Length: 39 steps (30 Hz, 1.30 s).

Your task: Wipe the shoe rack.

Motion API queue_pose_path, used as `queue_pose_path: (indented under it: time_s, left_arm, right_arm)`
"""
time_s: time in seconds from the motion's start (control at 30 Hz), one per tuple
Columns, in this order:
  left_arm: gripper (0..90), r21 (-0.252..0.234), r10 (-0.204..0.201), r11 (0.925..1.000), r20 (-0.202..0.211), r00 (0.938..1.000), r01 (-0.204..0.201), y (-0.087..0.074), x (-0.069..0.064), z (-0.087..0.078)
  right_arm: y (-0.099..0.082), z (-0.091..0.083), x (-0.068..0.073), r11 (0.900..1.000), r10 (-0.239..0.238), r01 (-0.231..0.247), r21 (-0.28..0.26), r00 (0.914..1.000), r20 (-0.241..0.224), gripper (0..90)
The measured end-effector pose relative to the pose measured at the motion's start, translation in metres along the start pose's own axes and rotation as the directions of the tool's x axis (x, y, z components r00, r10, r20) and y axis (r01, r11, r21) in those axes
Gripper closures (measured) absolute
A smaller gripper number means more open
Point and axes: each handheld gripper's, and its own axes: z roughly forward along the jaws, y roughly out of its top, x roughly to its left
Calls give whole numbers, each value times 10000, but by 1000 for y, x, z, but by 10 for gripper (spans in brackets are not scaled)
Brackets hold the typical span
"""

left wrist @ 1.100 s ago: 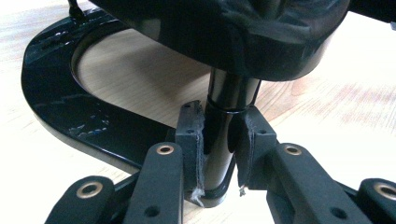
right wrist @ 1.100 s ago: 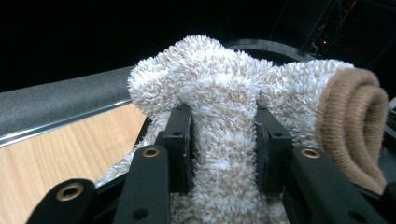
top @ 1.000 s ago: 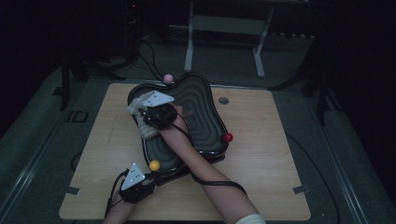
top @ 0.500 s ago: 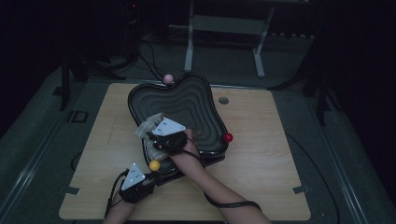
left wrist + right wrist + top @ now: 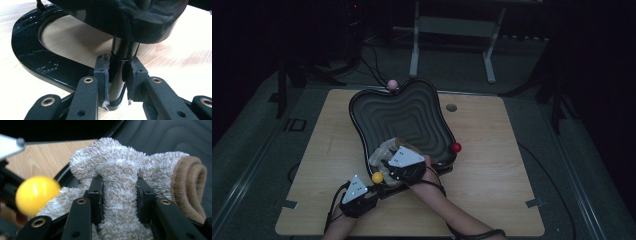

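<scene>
Fluffy towel (image 5: 120, 185) sits pinched in right tongs (image 5: 120, 195); left tongs (image 5: 119, 77) clamp tray's post (image 5: 120, 62).

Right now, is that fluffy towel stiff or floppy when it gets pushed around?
Probably floppy: the towel bunches up between the right hand-held gripper pads. It looks light and fluffy. Its looped pile likely grips rather than slips.

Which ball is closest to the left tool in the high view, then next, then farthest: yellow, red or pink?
From the left tool:
1. Yellow ball, right beside it at the tray's near edge.
2. Red ball, at the tray's right edge.
3. Pink ball, at the tray's far edge.
</scene>
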Motion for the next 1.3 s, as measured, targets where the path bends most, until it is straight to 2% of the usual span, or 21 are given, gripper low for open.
queue_pose_path:
  time_s: [0.2, 0.57, 0.77, 0.8, 0.83, 0.93, 1.13, 1.3]
  left_arm:
    - [731, -8, -21, 10000, 17, 10000, 21, 0, 0, 0]
    - [730, 4, -71, 10000, 12, 10000, 71, 0, 0, 0]
    - [730, 20, -78, 10000, 18, 10000, 78, 0, 0, -1]
    - [730, 24, -72, 10000, 22, 10000, 72, 0, 0, -1]
    - [730, 20, -76, 10000, 28, 10000, 76, 0, 0, -1]
    - [730, 16, -72, 10000, 32, 10000, 72, 0, 0, -1]
    - [729, -22, -145, 9999, 67, 9999, 145, -1, 1, 0]
    - [727, -38, -187, 9998, 83, 9998, 188, 0, 4, 1]
  right_arm:
    - [-10, -12, -3, 9994, -313, 311, 167, 9994, 135, 641]
    - [-23, -24, -32, 9989, 330, -353, 301, 9968, 728, 638]
    - [-33, -34, -49, 9963, 734, -784, 347, 9892, 1266, 638]
    - [-39, -40, -59, 9943, 917, -991, 394, 9830, 1593, 637]
    - [-43, -43, -64, 9944, 860, -956, 446, 9795, 1823, 637]
    - [-53, -51, -76, 9903, 1233, -1326, 409, 9761, 1790, 637]
    - [-55, -53, -77, 9902, 1238, -1339, 398, 9732, 1939, 637]
    - [-55, -51, -78, 9884, 1392, -1480, 336, 9722, 1882, 637]
